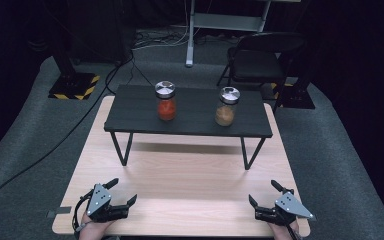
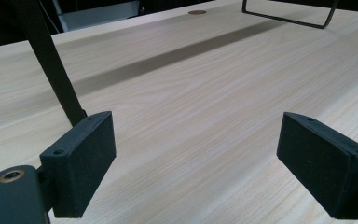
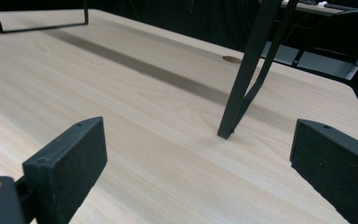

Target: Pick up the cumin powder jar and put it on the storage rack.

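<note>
Wooden table point(image 1: 180, 175) bare near both grippers. Left gripper point(image 1: 122, 192), right gripper point(image 1: 262, 192): jaws wide, holding nothing. Red-filled jar point(image 1: 166, 101), brown-filled jar point(image 1: 226, 107) untouched on black shelf point(image 1: 130, 112). Work barely begun.

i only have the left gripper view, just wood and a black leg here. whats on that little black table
Observer: Two jars stand on the black table: a red jar toward the left and a brown jar toward the right.
Operator: lids on?
Observer: Yes, each has a shiny silver lid.
Operator: wheres the other hand-held gripper
Observer: The right hand-held gripper rests low at the near right corner of the wooden table, jaws open, nothing between them.
</note>
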`<state>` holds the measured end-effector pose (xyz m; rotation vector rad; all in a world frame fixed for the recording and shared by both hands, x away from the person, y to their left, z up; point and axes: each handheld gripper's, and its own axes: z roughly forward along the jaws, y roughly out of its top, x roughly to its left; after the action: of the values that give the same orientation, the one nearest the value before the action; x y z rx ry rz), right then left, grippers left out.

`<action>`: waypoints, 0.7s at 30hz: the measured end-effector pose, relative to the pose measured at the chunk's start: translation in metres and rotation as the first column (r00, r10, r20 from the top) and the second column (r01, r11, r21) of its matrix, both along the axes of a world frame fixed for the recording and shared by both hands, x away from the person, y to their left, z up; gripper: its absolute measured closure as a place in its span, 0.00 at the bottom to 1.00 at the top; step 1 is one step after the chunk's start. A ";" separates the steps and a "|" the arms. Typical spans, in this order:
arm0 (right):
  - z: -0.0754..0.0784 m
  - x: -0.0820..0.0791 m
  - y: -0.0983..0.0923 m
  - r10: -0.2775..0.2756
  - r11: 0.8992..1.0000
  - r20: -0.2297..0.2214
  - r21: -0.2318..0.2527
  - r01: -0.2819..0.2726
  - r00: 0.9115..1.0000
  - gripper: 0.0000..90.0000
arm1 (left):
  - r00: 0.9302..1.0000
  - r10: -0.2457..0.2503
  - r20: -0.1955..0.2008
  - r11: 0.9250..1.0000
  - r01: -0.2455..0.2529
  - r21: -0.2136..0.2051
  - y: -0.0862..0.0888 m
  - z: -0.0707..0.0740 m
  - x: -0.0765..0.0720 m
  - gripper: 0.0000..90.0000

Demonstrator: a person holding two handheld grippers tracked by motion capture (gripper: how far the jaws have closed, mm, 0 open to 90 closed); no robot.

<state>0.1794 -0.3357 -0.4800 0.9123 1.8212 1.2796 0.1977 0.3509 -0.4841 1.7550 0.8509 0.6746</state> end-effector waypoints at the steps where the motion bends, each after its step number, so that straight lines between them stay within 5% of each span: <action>1: -0.005 0.001 -0.001 0.001 1.000 -0.011 0.008 0.000 1.000 0.04 | 1.000 0.000 0.001 1.000 0.000 0.001 0.000 0.000 0.000 0.13; 3: -0.005 0.004 -0.001 -0.006 1.000 -0.041 0.016 0.007 0.999 0.04 | 1.000 -0.001 0.002 1.000 0.001 0.003 0.000 0.000 0.000 0.13; 7: -0.008 0.002 -0.003 -0.022 0.999 -0.033 0.046 0.024 0.999 0.04 | 1.000 0.000 0.001 1.000 0.000 0.005 -0.001 0.000 0.000 0.13; 21: -0.005 0.003 -0.001 -0.021 0.999 -0.043 0.030 0.022 0.999 0.05 | 1.000 0.003 0.005 1.000 -0.003 0.008 -0.002 0.000 -0.001 0.13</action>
<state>0.1827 -0.3369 -0.4854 0.9801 1.8241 1.2867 0.1966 0.3492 -0.4841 1.7588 0.8484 0.6850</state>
